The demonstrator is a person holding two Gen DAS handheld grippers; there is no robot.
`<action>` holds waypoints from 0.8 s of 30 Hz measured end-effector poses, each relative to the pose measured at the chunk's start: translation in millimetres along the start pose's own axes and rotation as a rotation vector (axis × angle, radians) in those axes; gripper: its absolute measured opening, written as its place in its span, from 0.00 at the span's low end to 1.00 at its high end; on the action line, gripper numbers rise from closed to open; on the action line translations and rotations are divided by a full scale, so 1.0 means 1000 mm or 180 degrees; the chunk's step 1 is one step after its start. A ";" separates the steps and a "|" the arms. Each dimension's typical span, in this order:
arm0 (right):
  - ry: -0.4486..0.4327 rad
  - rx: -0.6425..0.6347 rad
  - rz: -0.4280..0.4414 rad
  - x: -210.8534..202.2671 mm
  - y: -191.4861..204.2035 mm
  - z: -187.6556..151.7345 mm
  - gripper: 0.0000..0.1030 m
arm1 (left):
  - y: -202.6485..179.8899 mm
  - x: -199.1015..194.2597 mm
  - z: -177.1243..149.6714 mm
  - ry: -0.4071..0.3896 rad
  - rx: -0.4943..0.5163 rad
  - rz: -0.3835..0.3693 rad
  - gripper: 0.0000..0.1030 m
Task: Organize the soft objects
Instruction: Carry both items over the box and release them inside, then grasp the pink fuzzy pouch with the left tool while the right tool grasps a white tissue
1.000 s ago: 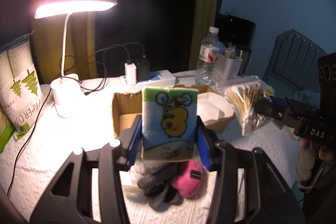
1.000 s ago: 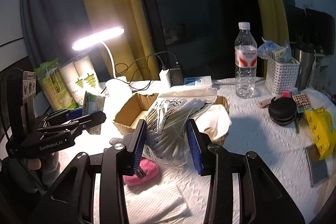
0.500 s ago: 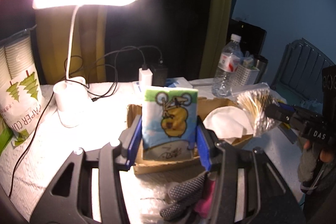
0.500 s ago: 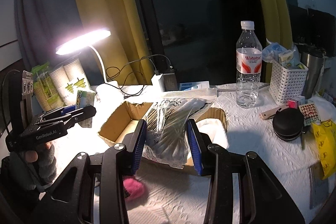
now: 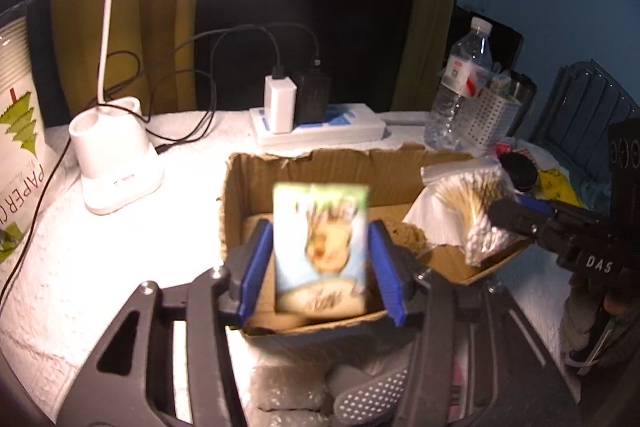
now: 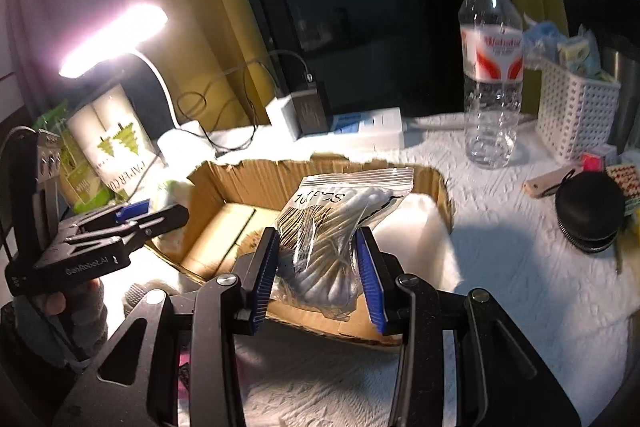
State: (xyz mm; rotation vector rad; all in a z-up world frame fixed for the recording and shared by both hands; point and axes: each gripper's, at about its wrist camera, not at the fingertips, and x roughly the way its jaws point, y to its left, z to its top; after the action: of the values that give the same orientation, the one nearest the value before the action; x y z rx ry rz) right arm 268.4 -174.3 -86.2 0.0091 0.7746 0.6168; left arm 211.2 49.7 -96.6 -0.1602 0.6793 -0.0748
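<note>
My left gripper (image 5: 320, 267) stands over the open cardboard box (image 5: 304, 171). Its jaws are spread, with gaps on both sides of the blurred tissue pack (image 5: 320, 251) with a yellow cartoon print, which hangs loose over the box. My right gripper (image 6: 318, 275) is shut on a clear bag of cotton swabs (image 6: 332, 227) and holds it over the box (image 6: 248, 179), above a white cloth (image 6: 416, 227) inside. The right gripper and the swabs bag (image 5: 472, 211) also show at the right of the left wrist view.
A white desk lamp base (image 5: 116, 163) stands left of the box, a power strip with chargers (image 5: 316, 123) behind it. A water bottle (image 6: 492, 67), white basket (image 6: 572, 115) and black round case (image 6: 588, 207) are to the right. Grey gloves (image 5: 360, 399) lie near me.
Both grippers moved forward over the box. The left jaws opened and the tissue pack came free, now blurred between them. The right gripper still holds the swabs bag.
</note>
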 end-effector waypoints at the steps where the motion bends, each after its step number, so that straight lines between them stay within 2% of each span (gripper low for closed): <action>1: 0.0030 -0.0005 -0.0019 0.003 0.001 -0.001 0.40 | -0.001 0.000 0.000 -0.0001 0.0005 -0.0006 0.50; 3: 0.0058 -0.0053 -0.0053 0.006 0.003 -0.003 0.42 | -0.002 0.000 0.000 -0.0001 0.0019 -0.0002 0.53; 4: 0.0060 -0.0090 -0.0059 0.007 0.006 -0.003 0.47 | -0.002 -0.002 -0.001 -0.0010 0.0028 0.0010 0.63; 5: 0.0040 -0.0123 -0.0064 0.005 0.009 -0.003 0.56 | -0.002 -0.003 -0.001 -0.0026 0.0024 0.0012 0.70; 13: -0.0055 -0.0204 -0.0149 -0.017 0.026 -0.001 0.58 | 0.000 -0.035 -0.004 -0.0182 -0.0035 -0.0001 0.71; 24: -0.0015 -0.0307 -0.0138 -0.050 0.065 -0.022 0.58 | -0.004 -0.080 -0.038 -0.0239 -0.0044 -0.0054 0.71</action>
State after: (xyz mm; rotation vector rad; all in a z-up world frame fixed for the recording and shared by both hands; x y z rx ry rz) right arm 192.9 -151.2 -55.0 -0.0944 0.7381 0.6122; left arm 124.9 51.2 -75.5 -0.1812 0.6037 -0.0799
